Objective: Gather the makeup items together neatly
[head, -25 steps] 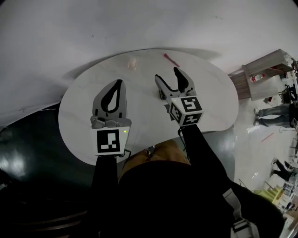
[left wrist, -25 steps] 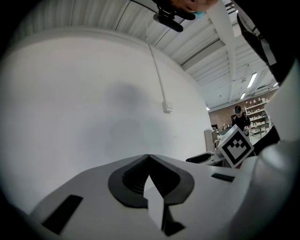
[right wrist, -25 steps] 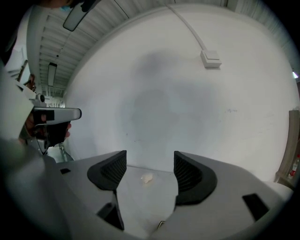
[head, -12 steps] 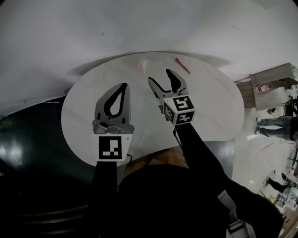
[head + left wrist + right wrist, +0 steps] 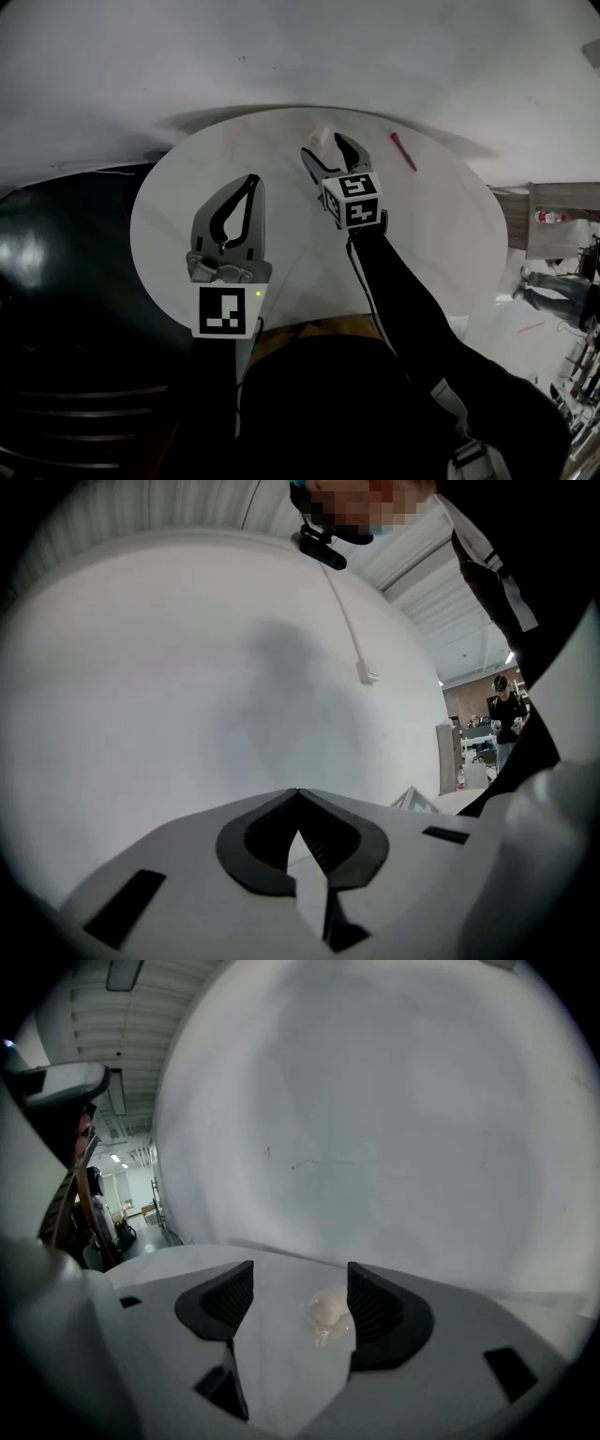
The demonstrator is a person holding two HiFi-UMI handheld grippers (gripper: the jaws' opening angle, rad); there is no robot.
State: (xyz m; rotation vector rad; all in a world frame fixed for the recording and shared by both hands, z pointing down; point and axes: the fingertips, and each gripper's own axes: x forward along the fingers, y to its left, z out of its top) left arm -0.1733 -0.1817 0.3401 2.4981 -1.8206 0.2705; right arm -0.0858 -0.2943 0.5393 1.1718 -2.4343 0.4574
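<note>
A small pale makeup sponge (image 5: pixel 321 137) lies near the far edge of the round white table (image 5: pixel 169 234). My right gripper (image 5: pixel 322 147) is open, its tips on either side of the sponge. In the right gripper view the sponge (image 5: pixel 328 1312) sits between the jaws, close to the right-hand one; whether it touches is unclear. A red makeup pencil (image 5: pixel 403 150) lies apart, to the right of the sponge. My left gripper (image 5: pixel 250 180) hovers over the table's left middle, shut on nothing; in its own view the left gripper (image 5: pixel 298 793) shows both tips meeting.
A white wall rises just behind the table's far edge. Dark floor lies to the left. A wooden shelf unit (image 5: pixel 555 202) stands at the right, with people on the pale floor beyond. The person's body is at the table's near edge.
My right gripper has reached away toward the table's far edge and now straddles the sponge. The left gripper has stayed shut and nearly still.
</note>
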